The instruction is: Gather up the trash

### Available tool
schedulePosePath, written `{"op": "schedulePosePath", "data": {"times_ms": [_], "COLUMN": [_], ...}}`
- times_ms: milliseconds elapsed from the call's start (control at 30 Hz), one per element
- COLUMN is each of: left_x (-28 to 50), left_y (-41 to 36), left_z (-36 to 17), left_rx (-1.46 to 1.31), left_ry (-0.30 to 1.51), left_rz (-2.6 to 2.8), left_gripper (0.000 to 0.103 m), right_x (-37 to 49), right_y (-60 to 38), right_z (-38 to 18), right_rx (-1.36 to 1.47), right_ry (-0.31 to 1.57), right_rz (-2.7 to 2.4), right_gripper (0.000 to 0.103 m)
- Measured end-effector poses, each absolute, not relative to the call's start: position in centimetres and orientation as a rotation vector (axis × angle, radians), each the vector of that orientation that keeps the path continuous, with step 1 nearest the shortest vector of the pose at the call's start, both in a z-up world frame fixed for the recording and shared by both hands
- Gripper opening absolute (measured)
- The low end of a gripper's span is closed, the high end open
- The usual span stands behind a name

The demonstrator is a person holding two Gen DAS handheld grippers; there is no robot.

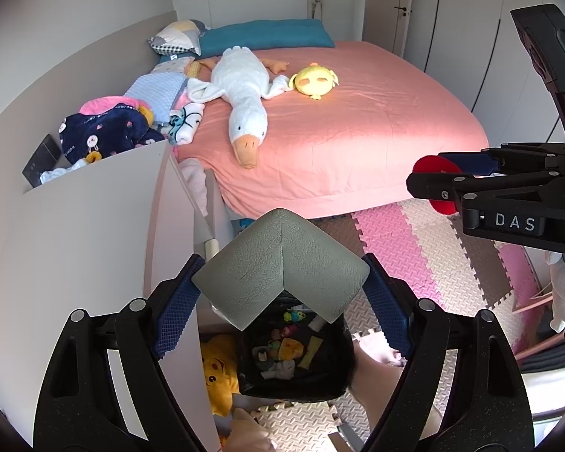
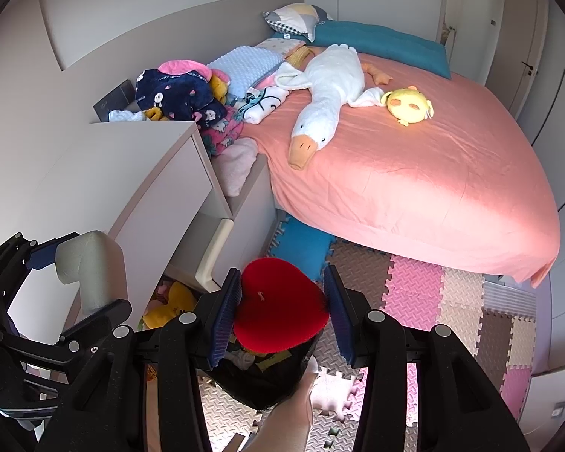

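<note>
My left gripper (image 1: 280, 303) is shut on a grey L-shaped foam corner guard (image 1: 278, 267), held above a black trash bag (image 1: 293, 358) that holds small toys and scraps. The guard also shows in the right wrist view (image 2: 90, 267). My right gripper (image 2: 282, 318) is shut on a red heart-shaped felt piece (image 2: 278, 305), held over the same black bag (image 2: 260, 380). The red heart also shows in the left wrist view (image 1: 435, 180), off to the right of the guard. A bare arm (image 2: 290, 414) holds the bag's edge.
A bed with a pink sheet (image 1: 350, 120) carries a white goose plush (image 1: 241, 98) and a yellow plush (image 1: 314, 81). A white cabinet (image 1: 94, 226) stands on the left with clothes (image 1: 105, 128) behind it. Foam puzzle mats (image 1: 414, 248) cover the floor. A yellow plush (image 1: 218, 373) lies beside the bag.
</note>
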State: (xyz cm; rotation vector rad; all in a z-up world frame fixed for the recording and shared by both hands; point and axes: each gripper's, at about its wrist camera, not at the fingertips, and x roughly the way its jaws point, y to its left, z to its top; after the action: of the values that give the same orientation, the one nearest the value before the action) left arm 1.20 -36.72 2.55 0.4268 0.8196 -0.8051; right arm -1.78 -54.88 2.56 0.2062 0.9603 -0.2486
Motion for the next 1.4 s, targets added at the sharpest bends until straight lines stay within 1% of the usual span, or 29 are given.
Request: {"op": "schedulePosePath", "data": {"times_ms": [100, 167, 200, 233, 267, 300, 1067, 1400], "left_x": [1.1, 1.0, 0.9, 0.8, 0.8, 0.8, 2.7, 2.5], "left_y": [-36.6, -36.4, -36.4, -36.2, -36.2, -36.1, -33.8, -33.9], "left_z": [2.3, 2.1, 2.0, 2.0, 2.0, 2.0, 2.3, 2.5], "left_rx": [0.432, 0.437, 0.444, 0.452, 0.461, 0.467, 0.365, 0.381], "left_ry": [0.825, 0.832, 0.827, 0.817, 0.809, 0.807, 0.829, 0.818], "left_rz": [-0.81, -0.828, -0.825, -0.814, -0.805, -0.798, -0.738, -0.756], "left_gripper": [0.081, 0.084, 0.088, 0.095, 0.096, 0.096, 0.096, 0.096], "right_x": [-1.8, -1.6, -1.5, -1.4, -1.4, -1.4, -0.5, -0.5], "right_y": [-54.7, -54.3, -54.2, -54.1, -53.9, -53.7, -52.3, -52.1], "right_z": [2.6, 2.7, 2.7, 2.7, 2.9, 3.0, 2.7, 2.7], "right_rx": [0.206, 0.203, 0.204, 0.205, 0.202, 0.194, 0.184, 0.184], "right_ry": [0.96, 0.963, 0.967, 0.965, 0.958, 0.951, 0.973, 0.973], "right_rz": [-0.246, -0.24, -0.239, -0.242, -0.244, -0.247, -0.222, -0.223], "right_gripper": [0.047, 0.048, 0.05, 0.061, 0.069, 0.07, 0.071, 0.071]}}
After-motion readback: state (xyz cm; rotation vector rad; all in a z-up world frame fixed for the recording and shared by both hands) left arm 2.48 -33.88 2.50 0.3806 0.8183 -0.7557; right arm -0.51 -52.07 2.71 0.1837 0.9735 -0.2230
